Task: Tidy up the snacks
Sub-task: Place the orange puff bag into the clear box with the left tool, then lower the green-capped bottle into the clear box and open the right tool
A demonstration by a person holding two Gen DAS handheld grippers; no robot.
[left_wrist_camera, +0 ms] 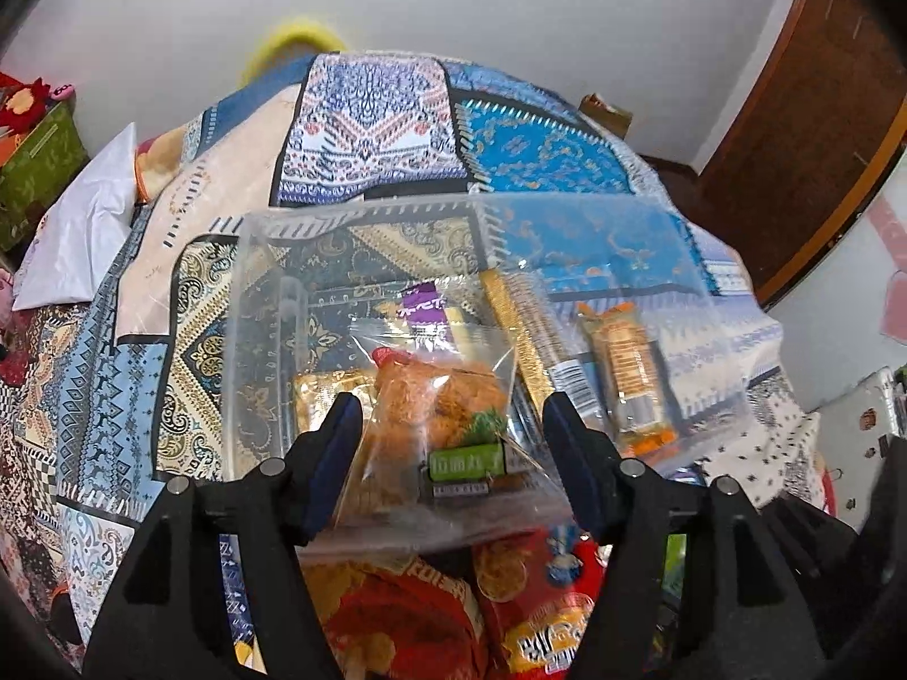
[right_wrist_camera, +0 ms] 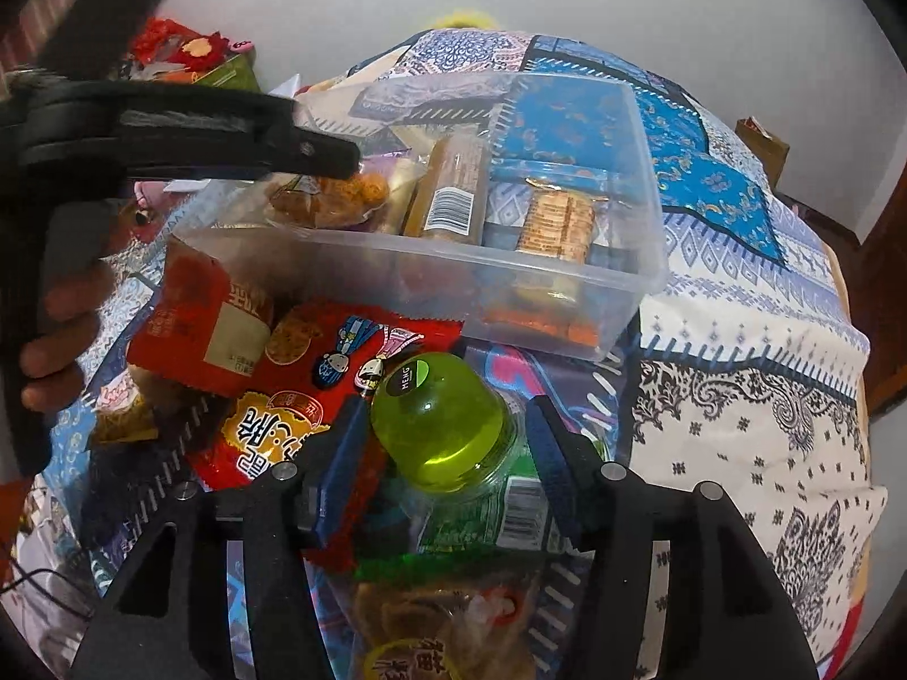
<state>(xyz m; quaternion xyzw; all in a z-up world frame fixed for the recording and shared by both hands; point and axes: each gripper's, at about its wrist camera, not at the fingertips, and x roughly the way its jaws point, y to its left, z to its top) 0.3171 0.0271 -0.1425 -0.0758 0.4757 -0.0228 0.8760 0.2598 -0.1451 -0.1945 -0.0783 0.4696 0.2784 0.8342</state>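
A clear plastic box (left_wrist_camera: 244, 306) stands on the patterned quilt and holds several packets, among them a biscuit roll (right_wrist_camera: 558, 224) and a long golden packet (right_wrist_camera: 448, 192). My left gripper (left_wrist_camera: 450, 430) is open over the box's near side. A clear bag of orange fried snack (left_wrist_camera: 436, 402) lies between its fingers; the right finger stands clear of it. In the right wrist view the left gripper (right_wrist_camera: 340, 161) reaches in from the left above that bag. My right gripper (right_wrist_camera: 448, 433) is open around a green jelly cup (right_wrist_camera: 436, 419), with a gap on the right side.
Red snack bags (right_wrist_camera: 272, 436) and a red pack (right_wrist_camera: 193, 317) lie in front of the box (right_wrist_camera: 652, 260), with another packet (right_wrist_camera: 419, 623) under my right gripper. A hand (right_wrist_camera: 62, 328) holds the left gripper's handle. A white pillow (left_wrist_camera: 85, 221) and a green box (left_wrist_camera: 34, 170) sit at the left.
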